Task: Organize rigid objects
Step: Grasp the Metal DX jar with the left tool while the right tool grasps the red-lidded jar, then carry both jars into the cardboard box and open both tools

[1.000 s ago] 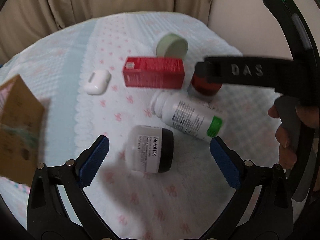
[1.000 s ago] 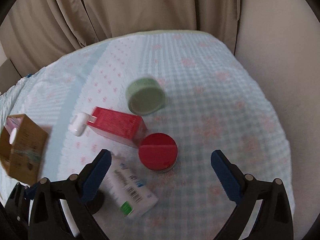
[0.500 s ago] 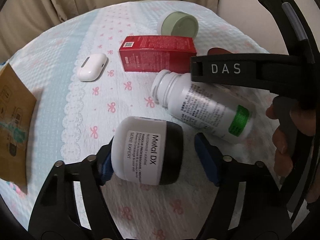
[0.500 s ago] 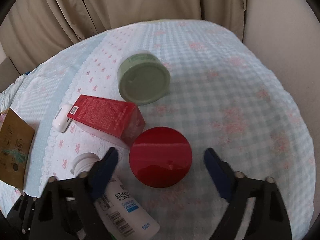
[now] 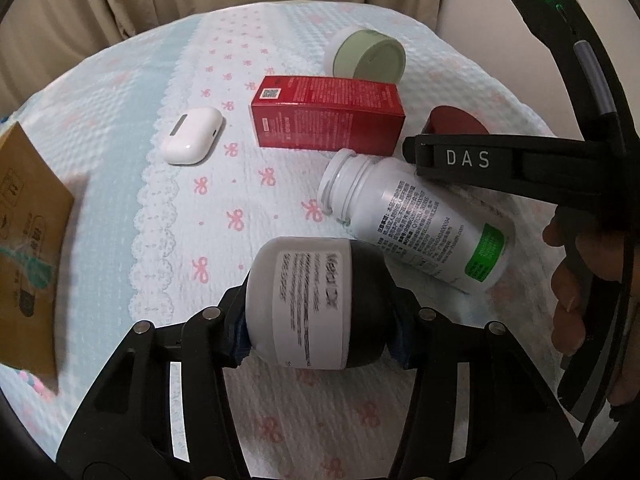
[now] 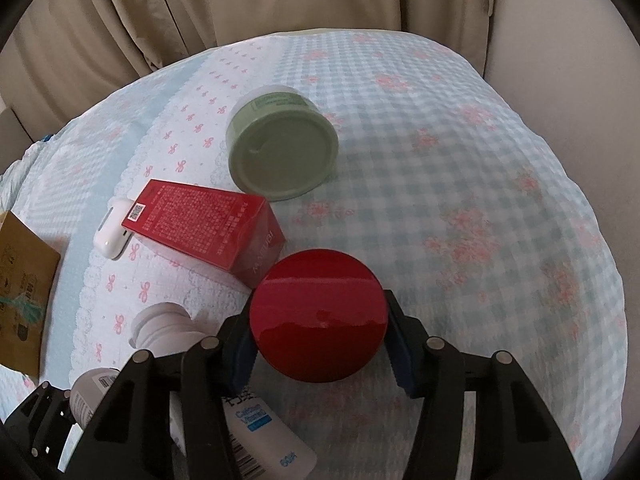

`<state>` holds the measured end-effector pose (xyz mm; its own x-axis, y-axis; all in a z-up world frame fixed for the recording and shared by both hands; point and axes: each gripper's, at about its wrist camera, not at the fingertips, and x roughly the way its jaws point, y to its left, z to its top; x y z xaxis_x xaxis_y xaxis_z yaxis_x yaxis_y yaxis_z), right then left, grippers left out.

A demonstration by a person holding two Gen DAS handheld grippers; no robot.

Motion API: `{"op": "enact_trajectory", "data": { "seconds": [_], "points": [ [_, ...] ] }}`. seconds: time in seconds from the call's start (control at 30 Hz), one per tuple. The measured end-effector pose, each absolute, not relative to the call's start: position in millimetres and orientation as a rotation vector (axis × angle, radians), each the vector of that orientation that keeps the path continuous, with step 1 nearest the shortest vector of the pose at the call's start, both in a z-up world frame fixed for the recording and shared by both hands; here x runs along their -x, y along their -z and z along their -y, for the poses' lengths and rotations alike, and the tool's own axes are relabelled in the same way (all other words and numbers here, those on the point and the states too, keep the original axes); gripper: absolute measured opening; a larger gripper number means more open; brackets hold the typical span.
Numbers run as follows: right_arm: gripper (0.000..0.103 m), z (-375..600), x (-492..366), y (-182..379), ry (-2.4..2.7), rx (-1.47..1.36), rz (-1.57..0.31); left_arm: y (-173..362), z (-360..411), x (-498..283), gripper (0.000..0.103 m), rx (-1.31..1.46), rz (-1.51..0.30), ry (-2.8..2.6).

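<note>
My left gripper (image 5: pixel 320 328) is shut on a white and black jar (image 5: pixel 316 304) labelled Metal DX, lying on its side between the blue pads. My right gripper (image 6: pixel 318 340) is shut on a red round jar (image 6: pixel 318 314), seen from above; the jar also shows in the left wrist view (image 5: pixel 456 122). A white bottle with a green label patch (image 5: pixel 416 224) lies on its side beside both jars. A red box (image 5: pixel 326 118), a green round jar (image 5: pixel 368 56) and a white earbud case (image 5: pixel 192 140) lie farther back on the cloth.
A brown cardboard box (image 5: pixel 28 248) stands at the left edge of the bed. The patterned cloth (image 6: pixel 480 200) stretches to the right with nothing on it. Beige curtains (image 6: pixel 240 4) hang behind. The right tool's black frame (image 5: pixel 520 164) crosses the left wrist view.
Both grippers moved forward and down and shut: the left one onto the white and black jar, the right one onto the red jar. The other objects have not moved.
</note>
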<state>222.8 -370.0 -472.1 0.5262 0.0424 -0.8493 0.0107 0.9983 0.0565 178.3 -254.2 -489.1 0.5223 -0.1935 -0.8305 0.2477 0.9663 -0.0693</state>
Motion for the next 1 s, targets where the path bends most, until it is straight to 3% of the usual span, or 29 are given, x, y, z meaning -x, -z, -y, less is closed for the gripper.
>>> {"op": "enact_trajectory", "data": {
  "seconds": [0.37, 0.73, 1.0],
  "points": [
    [0.051, 367, -212, 422, 0.020, -0.076, -0.999, 421, 240, -168, 0.047, -0.036, -0.918, 0.298],
    [0.051, 332, -186, 272, 0.024, -0.099, -0.925, 272, 193, -147, 0.047, 0.014, -0.829, 0.281],
    [0.051, 275, -154, 172, -0.060, -0.069, -0.879, 177, 115, -135, 0.047, 0.040, -0.779, 0.187]
  ]
}}
